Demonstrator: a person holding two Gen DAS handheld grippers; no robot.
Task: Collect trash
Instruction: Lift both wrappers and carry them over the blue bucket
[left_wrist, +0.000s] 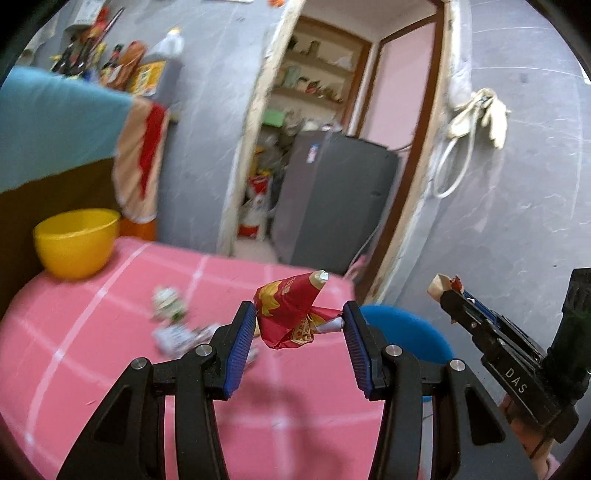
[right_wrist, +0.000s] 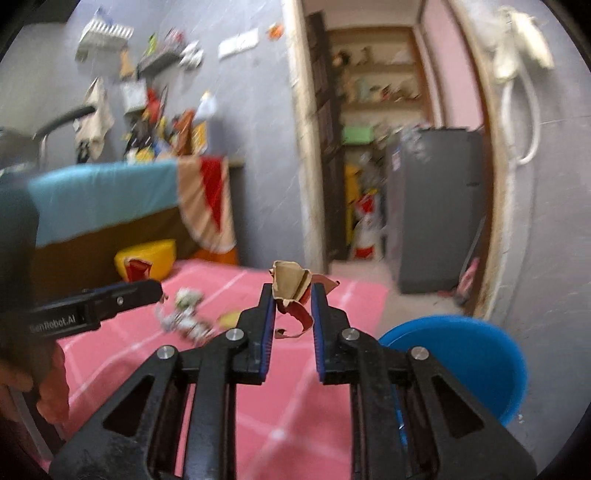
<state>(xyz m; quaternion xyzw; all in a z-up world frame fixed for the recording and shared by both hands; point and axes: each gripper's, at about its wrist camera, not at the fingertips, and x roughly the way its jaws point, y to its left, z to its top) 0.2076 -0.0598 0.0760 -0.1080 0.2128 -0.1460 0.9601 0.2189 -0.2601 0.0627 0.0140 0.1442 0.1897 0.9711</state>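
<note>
Nearest us, at lower centre, our left gripper (left_wrist: 300, 317) pinches a crumpled red wrapper (left_wrist: 291, 314) above the pink cloth (left_wrist: 110, 332), while our right gripper (right_wrist: 292, 295), lower centre too, clamps tan paper scrap (right_wrist: 290, 282), the blue bucket (right_wrist: 480, 354) at lower right.

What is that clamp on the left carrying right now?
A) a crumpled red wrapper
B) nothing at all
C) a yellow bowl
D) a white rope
A: in the left wrist view the left gripper has its jaws closed on a crumpled red wrapper, lifted above the pink cloth, while the yellow bowl sits apart at the cloth's far corner.
</note>
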